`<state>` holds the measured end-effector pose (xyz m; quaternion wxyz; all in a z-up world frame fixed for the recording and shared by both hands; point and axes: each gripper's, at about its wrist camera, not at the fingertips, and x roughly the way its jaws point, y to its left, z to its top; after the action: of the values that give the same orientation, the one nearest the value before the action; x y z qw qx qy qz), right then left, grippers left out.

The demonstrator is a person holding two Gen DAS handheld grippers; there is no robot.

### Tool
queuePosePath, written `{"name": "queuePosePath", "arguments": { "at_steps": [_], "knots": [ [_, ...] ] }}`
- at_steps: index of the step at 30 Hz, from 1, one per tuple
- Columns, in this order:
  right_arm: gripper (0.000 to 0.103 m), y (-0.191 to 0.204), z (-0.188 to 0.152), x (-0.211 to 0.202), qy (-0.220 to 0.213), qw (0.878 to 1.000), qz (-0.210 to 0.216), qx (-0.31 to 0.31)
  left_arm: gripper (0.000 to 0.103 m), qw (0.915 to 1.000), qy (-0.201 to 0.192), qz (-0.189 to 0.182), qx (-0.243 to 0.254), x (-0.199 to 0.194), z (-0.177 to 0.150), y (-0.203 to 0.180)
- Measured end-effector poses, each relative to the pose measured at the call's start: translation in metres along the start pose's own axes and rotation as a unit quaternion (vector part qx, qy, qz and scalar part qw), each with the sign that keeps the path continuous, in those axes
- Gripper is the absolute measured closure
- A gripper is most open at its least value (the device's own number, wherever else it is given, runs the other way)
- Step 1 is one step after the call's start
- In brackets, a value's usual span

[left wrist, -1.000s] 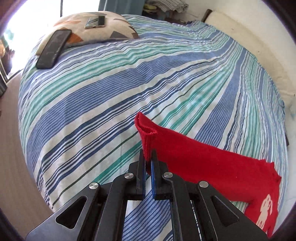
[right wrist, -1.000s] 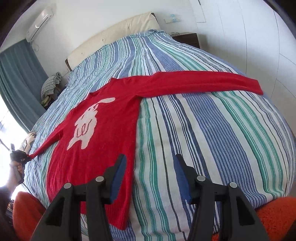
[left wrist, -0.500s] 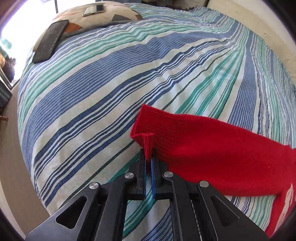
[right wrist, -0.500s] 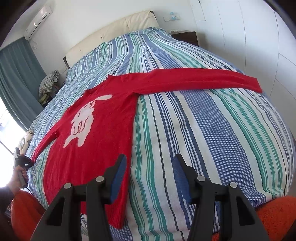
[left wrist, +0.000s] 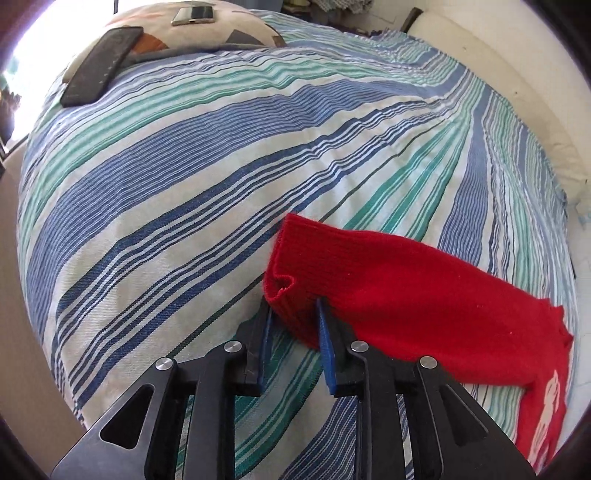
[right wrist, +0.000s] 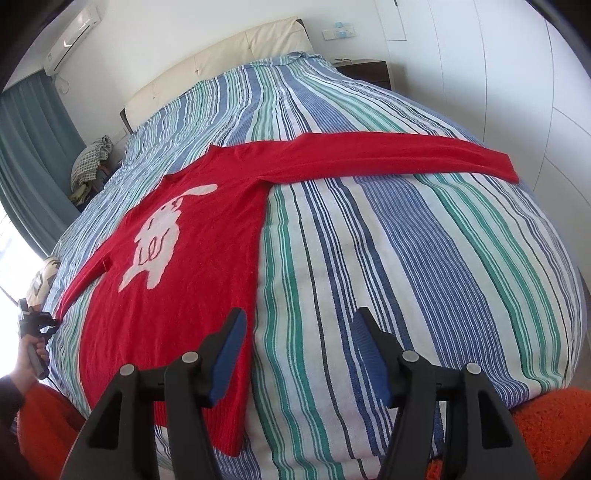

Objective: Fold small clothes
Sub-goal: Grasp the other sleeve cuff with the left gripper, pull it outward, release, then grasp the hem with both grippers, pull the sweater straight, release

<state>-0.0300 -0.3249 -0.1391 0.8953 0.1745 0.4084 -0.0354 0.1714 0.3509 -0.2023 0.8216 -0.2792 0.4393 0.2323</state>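
Note:
A small red sweater [right wrist: 177,280] with a white rabbit design lies flat, front up, on the striped bed, both sleeves stretched out sideways. In the left wrist view its left sleeve [left wrist: 388,291] lies on the sheet with the cuff [left wrist: 291,273] at my left gripper [left wrist: 293,317], whose jaws are open around the cuff's lower edge. My right gripper [right wrist: 297,332] is open and empty, hovering over the sweater's hem edge and the bare sheet beside it. The right sleeve [right wrist: 406,155] reaches toward the bed's right side.
The bed has a blue, green and white striped sheet [right wrist: 406,258]. A patterned pillow [left wrist: 192,29] at the far corner carries a black remote [left wrist: 99,62] and a phone [left wrist: 192,14]. An orange cushion [right wrist: 546,435] sits below the bed edge. A headboard [right wrist: 229,62] and nightstand [right wrist: 365,72] are beyond.
My left gripper was shut on the sleeve cuff and has opened, leaving the cuff lying on the sheet. My right gripper stayed open and barely moved.

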Motion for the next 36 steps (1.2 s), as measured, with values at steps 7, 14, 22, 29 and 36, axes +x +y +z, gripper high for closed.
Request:
{"name": "queuePosePath", "arguments": {
  "at_steps": [7,14,22,29,36],
  "knots": [
    [0.04,-0.015,0.001,-0.008,-0.013,0.999,0.003,0.038,0.03,0.9999,-0.011,0.01,0.002,-0.014,-0.009,0.004],
    [0.039,-0.04,0.002,-0.013,-0.023,0.994,0.006,0.104,0.026,0.9983,-0.022,0.039,-0.036,-0.027,-0.009,0.023],
    [0.035,-0.066,0.001,-0.016,-0.021,0.984,-0.012,0.174,0.017,0.9966,-0.078,0.026,0.005,-0.092,-0.051,-0.01],
    [0.035,0.045,0.005,-0.001,0.028,0.997,0.061,-0.036,0.013,0.9676,0.011,-0.134,0.214,-0.13,-0.172,-0.132],
    [0.035,0.109,-0.043,0.064,0.159,0.971,0.036,-0.175,0.013,0.8975,0.097,-0.125,0.412,-0.1,-0.289,-0.198]
  ]
}}
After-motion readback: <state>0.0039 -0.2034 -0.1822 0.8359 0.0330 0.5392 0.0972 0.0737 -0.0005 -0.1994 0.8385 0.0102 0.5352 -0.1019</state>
